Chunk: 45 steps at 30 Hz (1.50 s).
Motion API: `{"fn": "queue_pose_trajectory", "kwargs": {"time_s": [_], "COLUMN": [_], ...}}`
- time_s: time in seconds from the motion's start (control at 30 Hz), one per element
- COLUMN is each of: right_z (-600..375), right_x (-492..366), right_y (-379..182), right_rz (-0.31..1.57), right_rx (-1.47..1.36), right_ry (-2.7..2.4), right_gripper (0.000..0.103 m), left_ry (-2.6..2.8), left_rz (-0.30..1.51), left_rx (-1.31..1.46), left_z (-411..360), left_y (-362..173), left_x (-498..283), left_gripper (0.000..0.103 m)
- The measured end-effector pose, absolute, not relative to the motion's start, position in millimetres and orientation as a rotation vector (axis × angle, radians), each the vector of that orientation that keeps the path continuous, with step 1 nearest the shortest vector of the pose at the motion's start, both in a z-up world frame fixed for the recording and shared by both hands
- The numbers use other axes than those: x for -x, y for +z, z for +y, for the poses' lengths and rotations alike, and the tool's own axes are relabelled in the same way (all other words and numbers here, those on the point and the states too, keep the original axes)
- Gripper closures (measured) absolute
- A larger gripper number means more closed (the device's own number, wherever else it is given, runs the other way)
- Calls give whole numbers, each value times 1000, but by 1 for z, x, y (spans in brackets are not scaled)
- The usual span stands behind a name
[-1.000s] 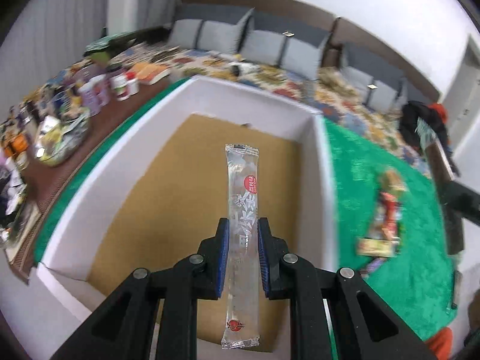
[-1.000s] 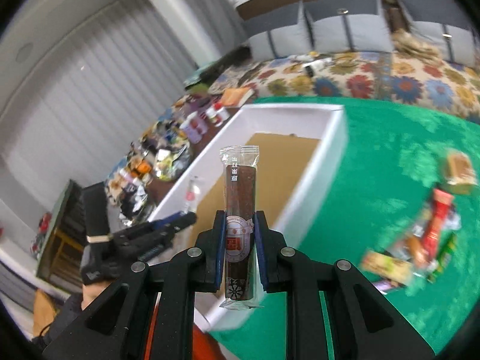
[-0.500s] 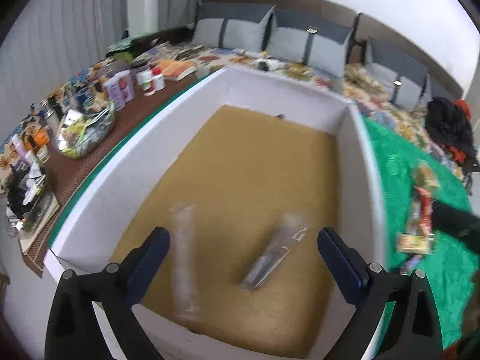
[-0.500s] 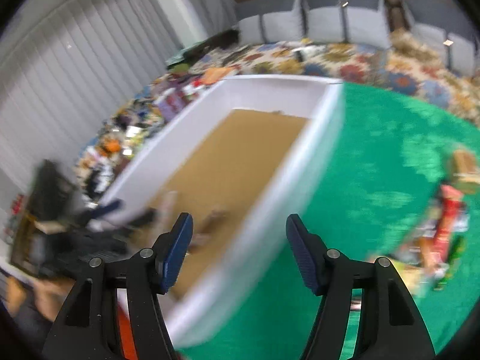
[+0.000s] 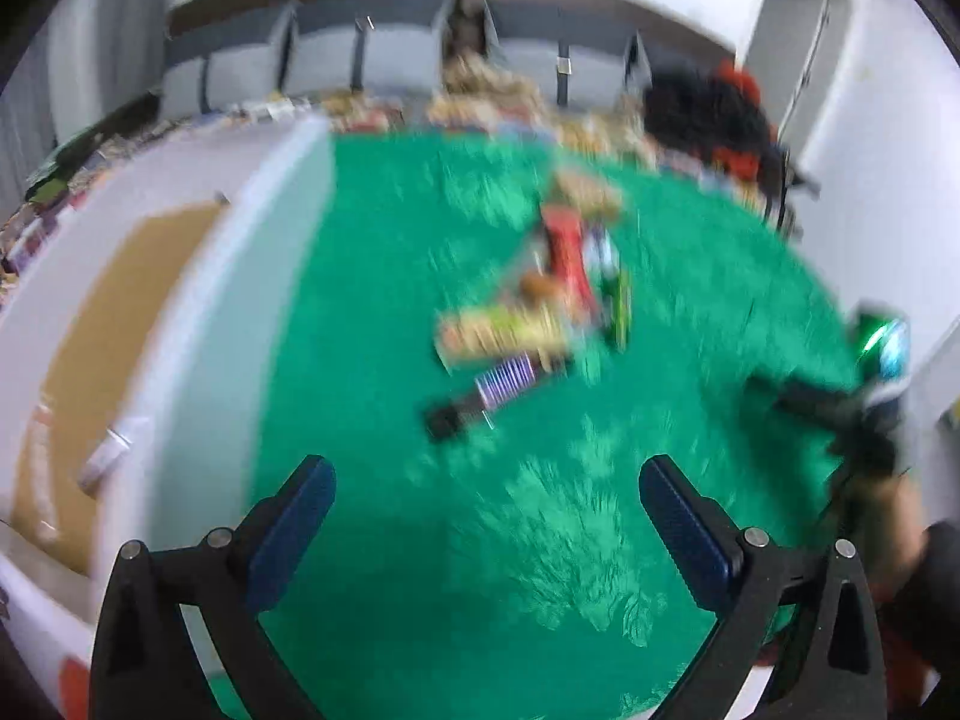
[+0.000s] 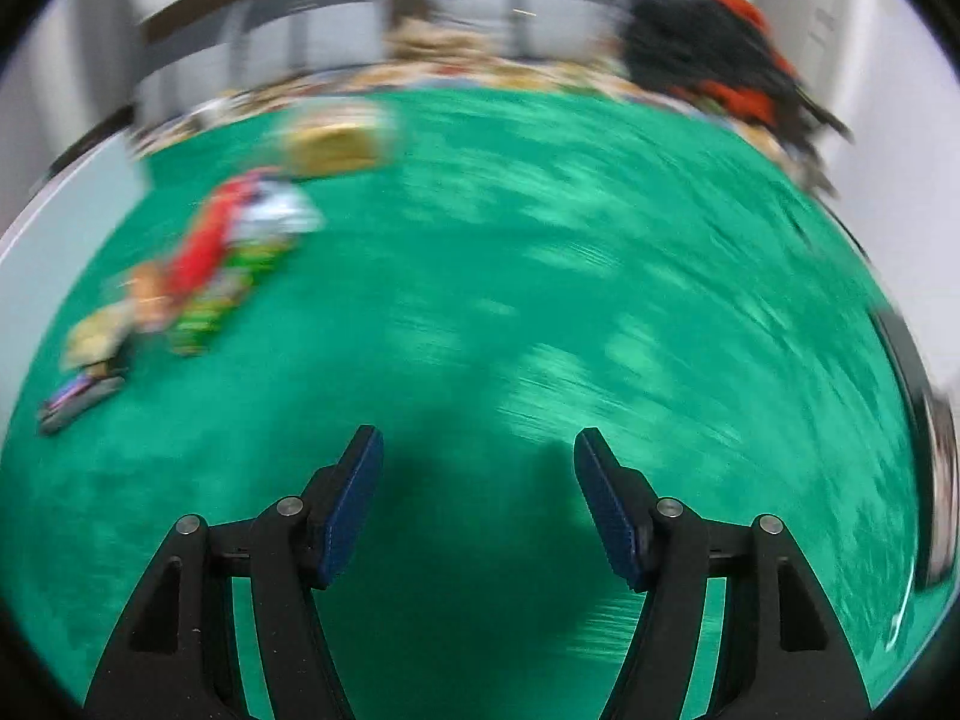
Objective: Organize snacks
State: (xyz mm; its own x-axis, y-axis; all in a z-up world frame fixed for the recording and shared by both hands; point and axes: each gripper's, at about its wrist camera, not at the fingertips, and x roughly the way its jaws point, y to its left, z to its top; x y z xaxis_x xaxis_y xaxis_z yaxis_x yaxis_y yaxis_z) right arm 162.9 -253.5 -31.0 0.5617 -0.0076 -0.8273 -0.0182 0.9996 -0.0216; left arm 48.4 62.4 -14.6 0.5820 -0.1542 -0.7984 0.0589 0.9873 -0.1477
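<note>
My left gripper [image 5: 483, 501] and right gripper [image 6: 477, 480] both hang spread and empty over the green cloth [image 5: 372, 276]. The snack pile [image 5: 540, 300] lies on it, right of the white box [image 5: 198, 324].

White walls [image 5: 870, 138]; grey cushioned sofa [image 5: 252, 72] along far wall; floral throw [image 6: 456, 69] over seat; green carpet [image 6: 540, 276] foreground; all blurred.

Bare green cloth [image 5: 384, 300] lies open ahead of both tongs; the snack heap [image 5: 540, 300] (blurred) sits farther ahead, the white box wall [image 5: 240, 300] leftward.
</note>
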Motion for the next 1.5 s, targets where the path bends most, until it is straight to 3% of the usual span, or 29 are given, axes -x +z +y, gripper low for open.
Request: {"fn": "queue_pose_trajectory", "kwargs": {"time_s": [0.23,0.4,0.7,1.5], "right_z": [-304,-292,-296,-296], "right_x": [-171,-180,-173,-173], "right_y": [-37,-41,-42,-42], "right_rz": [940,963,963,963], "right_rx": [-46,5,-5,-7], "right_ry": [-94,-87,-84,-79], "right_gripper": [29,15,14,12], "left_ry": [-23,24,15,18], "left_rz": [1046,1036,929,923], "left_rx": [58,35,30,30], "left_z": [34,35,41,42], "left_y": [-81,-93,-99,-99], "left_x": [-77,-93,-91,-88], "left_gripper": [3,3,0,0]}}
